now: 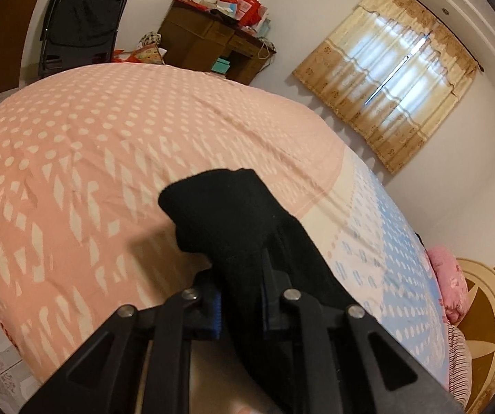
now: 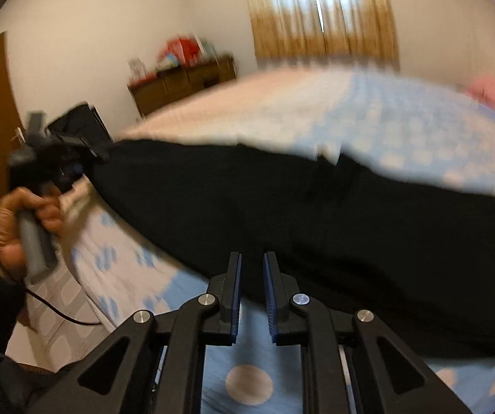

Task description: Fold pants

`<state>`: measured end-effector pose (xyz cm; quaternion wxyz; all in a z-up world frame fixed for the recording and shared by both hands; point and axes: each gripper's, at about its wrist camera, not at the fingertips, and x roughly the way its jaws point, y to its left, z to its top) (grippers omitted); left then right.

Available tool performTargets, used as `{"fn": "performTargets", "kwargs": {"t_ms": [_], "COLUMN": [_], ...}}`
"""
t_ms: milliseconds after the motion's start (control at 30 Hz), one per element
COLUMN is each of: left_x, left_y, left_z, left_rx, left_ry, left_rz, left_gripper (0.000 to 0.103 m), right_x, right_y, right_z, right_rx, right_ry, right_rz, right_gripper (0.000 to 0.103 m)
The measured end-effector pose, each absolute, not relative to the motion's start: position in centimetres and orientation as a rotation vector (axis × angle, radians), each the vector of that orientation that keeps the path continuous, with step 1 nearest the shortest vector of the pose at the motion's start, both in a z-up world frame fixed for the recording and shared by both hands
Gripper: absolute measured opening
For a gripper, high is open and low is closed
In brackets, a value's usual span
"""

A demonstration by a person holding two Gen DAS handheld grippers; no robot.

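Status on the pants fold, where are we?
Early stage. Done: the black pants lie stretched along the bed. In hand: the left gripper is clamped on one end of them; the right gripper has its pads either side of the near edge, a gap showing between. Left: no completed fold visible yet.

Home bedroom, quilted bed (image 1: pixel 109 145), curtained window (image 1: pixel 395 69), perhaps a cluttered desk (image 1: pixel 213 45)
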<state>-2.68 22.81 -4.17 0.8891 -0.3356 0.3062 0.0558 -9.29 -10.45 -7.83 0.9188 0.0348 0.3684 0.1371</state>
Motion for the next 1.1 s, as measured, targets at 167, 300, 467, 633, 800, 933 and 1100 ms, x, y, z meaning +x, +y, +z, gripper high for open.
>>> {"fn": "performTargets", "kwargs": {"t_ms": [167,300,467,633,800,933,1100], "left_x": [-2.7,-2.9,-3.2,-3.2,-2.9,-3.0,-3.2], "left_y": [23.1,22.8,23.1,22.7,22.2,21.3,18.4], "left_z": [-4.7,-5.1,-5.5,-5.3,-4.9,-3.5,-0.3], "left_rx": [-0.702,-0.687,-0.703,-0.65,-0.609,-0.551,-0.435], "left_ry": [0.65,0.65,0.651,0.657,0.648,0.615,0.53], "left_rz": [0.12,0.132,0.13,0.134,0.132,0.111,0.049], "left_gripper": [0.016,0.016,0.016,0.016,0.016,0.016,0.016], "right_x": [-9.3,-9.1,-5.2,-5.9,-7.0,-7.7,-8.7], "right_y": [-10.1,-10.4,-9.0,-9.3,-10.8,-12.9,-16.4], "right_z": [-7.7,-6.2,-9.3,-7.8,-6.1,-5.3,-4.1], "right_rx": [0.078,0.094,0.107,0.122,0.134,0.186,0.252], "right_ry": [0.751,0.609,0.732,0.703,0.643,0.616,0.564], "right_rz": [0.315,0.281,0.289,0.306,0.239,0.185,0.077], "right_gripper": [0.014,0.013,0.014,0.016,0.016,0.016,0.016]}}
